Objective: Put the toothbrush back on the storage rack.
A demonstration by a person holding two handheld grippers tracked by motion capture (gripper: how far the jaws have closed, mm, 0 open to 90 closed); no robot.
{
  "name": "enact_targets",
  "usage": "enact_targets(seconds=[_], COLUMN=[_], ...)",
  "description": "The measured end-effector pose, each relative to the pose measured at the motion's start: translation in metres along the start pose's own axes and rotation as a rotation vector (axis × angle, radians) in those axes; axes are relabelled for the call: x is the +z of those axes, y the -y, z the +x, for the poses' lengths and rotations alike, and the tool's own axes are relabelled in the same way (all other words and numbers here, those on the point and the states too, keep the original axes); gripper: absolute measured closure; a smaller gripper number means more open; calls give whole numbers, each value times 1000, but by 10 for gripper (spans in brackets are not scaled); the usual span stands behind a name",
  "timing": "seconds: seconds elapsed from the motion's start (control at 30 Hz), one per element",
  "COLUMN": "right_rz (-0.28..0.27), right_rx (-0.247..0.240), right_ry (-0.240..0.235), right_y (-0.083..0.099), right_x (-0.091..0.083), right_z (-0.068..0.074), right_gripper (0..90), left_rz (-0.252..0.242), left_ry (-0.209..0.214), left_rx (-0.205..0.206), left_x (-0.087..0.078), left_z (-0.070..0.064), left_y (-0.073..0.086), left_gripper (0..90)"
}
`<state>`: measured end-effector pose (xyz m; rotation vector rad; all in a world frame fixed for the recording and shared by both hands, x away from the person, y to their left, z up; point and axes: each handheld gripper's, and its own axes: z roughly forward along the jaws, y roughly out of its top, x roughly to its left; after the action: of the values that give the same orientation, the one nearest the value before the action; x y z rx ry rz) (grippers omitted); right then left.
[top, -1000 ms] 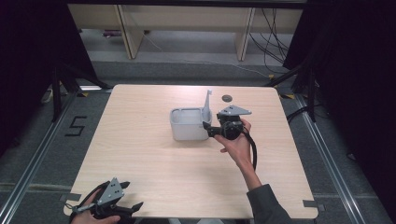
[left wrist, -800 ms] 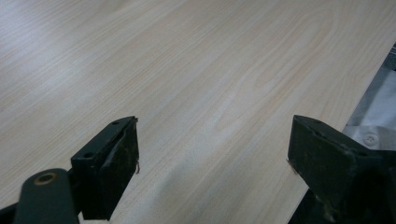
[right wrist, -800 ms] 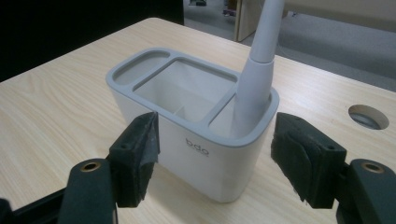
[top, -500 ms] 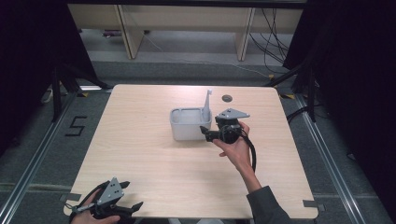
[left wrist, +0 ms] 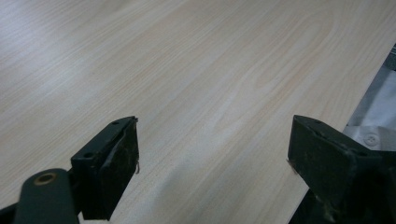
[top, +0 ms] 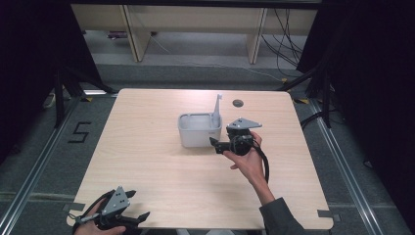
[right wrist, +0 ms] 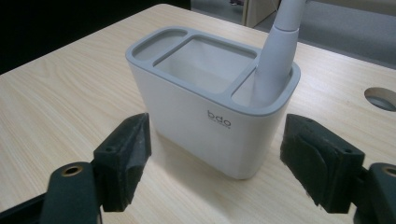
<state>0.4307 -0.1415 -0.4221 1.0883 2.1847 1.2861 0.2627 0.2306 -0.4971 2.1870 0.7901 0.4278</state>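
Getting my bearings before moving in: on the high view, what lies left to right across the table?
left gripper → grey holder → white handle standing in it → right gripper → round table hole

The holder [right wrist: 212, 109] is a white plastic box with rounded corners and a grey rim, standing upright on the table; it sits centre frame in the right gripper view, a bit above centre in the high view [top: 198, 133]; small "bdo" print on its near wall, low right; the top is split into three openings, a narrow one at upper left, a big one in the middle, a narrow one at right; the tool [right wrist: 276, 51], pale grey with a thick rounded handle, stands in that right opening, leaning slightly, its top running off the upper edge; from above [top: 217, 105] it pokes up well past the rim.
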Motion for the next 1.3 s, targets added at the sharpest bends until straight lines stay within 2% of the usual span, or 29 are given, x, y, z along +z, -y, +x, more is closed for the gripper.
enact_targets(seconds=[0.07, 0.1, 0.17, 0.27, 0.33, 0.37, 0.4, 0.47, 0.63, 0.77, 0.8, 0.83, 0.97, 1.0, 1.03, 1.07, 1.13, 1.17, 1.2, 1.3], right_rz=[17, -3, 13, 13, 13, 16, 15, 15, 34, 29, 45, 33, 42, 45, 58, 52, 56, 61, 68, 69], right_rx=[3, -31, -1, -21, -7, -30, -11, -29, -38, -48, -23, -51, -37, -34, -26, -24, -38, -19, -36, -33], right_ry=[0, 5, -8, -18, -24, -21, -27, -22, -36, -40, -46, -46, -43, -60, -55, -65, -68, -73, -68, -69], right_y=[1, 1, 2, 4, 5, 5, 6, 7, 12, 16, 16, 17, 20, 23, 24, 25, 27, 28, 29, 32], right_x=[-2, -1, -2, -3, -3, -3, -3, -3, -5, -4, -6, -5, -7, -7, -9, -8, -9, -11, -11, -13], right_z=[2, 1, 5, 6, 8, 7, 10, 10, 14, 16, 18, 17, 20, 21, 22, 22, 22, 23, 24, 25], right_gripper=[247, 247, 247, 247, 247, 247, 247, 247, 247, 245, 244, 243, 240, 237, 237, 237, 237, 237, 237, 238], left_rz=[-7, -7, -10, -8, 0, 0, -7, -8, -13, -3, -14, -14, -4, -14, -14, -2, -14, -12, -13, -11], left_ry=[2, 3, 5, 3, 0, 0, 3, 4, 7, 5, 7, 6, 5, 4, 4, 3, 6, 4, 3, 10], left_rx=[1, 4, -13, 4, 0, 1, 1, 3, -4, -4, -5, -5, -5, -6, -6, -4, -5, -7, -6, -4], left_x=[0, 1, 1, 1, 0, 0, 1, 1, 1, 1, 2, 2, 1, 2, 2, 1, 2, 1, 2, 1], left_z=[0, 0, -1, 0, 0, 0, 0, 0, -1, -1, -1, -1, -1, -1, -1, 0, -1, -1, -1, -1], left_y=[0, 0, 0, 0, 0, 0, 0, 1, 1, 0, 1, 1, 0, 1, 1, 0, 1, 1, 1, 1], left_gripper=[162, 162, 162, 162, 162, 162, 162, 162, 162, 162, 162, 162, 162, 162, 162, 162, 162, 162, 162, 162])
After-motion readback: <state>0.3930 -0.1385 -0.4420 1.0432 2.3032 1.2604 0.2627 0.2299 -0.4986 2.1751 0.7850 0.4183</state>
